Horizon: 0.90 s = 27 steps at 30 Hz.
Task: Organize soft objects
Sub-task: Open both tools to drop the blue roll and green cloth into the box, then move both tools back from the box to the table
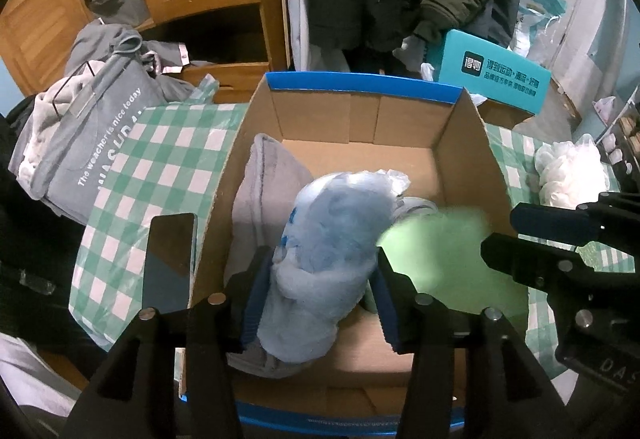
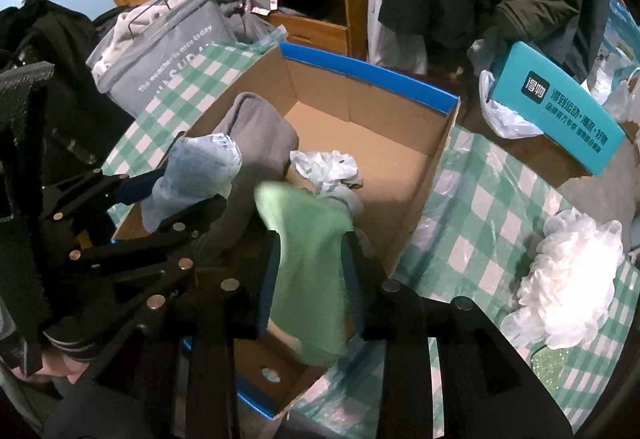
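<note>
Left wrist view: the left gripper [image 1: 316, 297] hangs over the cardboard box [image 1: 360, 89], jaws flanking the blue bundle [image 1: 324, 251], the left pad touching, its long axis running away from them.

Right wrist view: the right gripper [image 2: 310, 281] brackets the green cloth [image 2: 308, 259] at the box's near edge; whether the pads press is unclear.

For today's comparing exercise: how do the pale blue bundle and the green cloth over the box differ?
The pale blue bundle is partly wrapped in clear plastic; the green cloth is bare. The bundle sits between the left gripper pads; the cloth hangs between the right gripper pads. Both are soft and over the cardboard box.
</note>
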### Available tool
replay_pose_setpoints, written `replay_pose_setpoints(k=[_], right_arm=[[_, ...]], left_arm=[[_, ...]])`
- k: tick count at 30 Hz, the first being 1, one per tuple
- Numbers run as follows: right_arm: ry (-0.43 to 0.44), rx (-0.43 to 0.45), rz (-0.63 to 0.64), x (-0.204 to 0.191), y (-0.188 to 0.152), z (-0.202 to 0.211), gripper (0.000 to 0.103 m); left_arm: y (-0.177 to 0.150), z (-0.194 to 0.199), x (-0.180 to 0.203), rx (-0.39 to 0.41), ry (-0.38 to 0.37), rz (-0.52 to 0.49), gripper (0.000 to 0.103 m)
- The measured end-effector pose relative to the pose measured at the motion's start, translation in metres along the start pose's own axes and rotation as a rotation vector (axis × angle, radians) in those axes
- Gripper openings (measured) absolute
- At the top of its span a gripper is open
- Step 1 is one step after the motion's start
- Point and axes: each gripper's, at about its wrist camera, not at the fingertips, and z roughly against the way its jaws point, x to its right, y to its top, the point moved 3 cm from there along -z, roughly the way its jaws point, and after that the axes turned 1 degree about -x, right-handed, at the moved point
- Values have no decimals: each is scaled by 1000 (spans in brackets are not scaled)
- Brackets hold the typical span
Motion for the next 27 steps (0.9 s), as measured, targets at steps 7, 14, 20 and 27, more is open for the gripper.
replay_pose_setpoints(k=[7,14,20,27], right_arm=[[-30,14,-11,10,-5,8,42],[-48,35,-48,27,-10,21,51],[-69,46,-69,39,-18,29,57],[-118,41,-97,61,-35,34,61]], left_arm=[[0,8,8,24,20,-34,66],[4,15,20,46,7,-52,70],[7,14,35,35,0,-69,70],[10,19,60,55,-24,-115,77]])
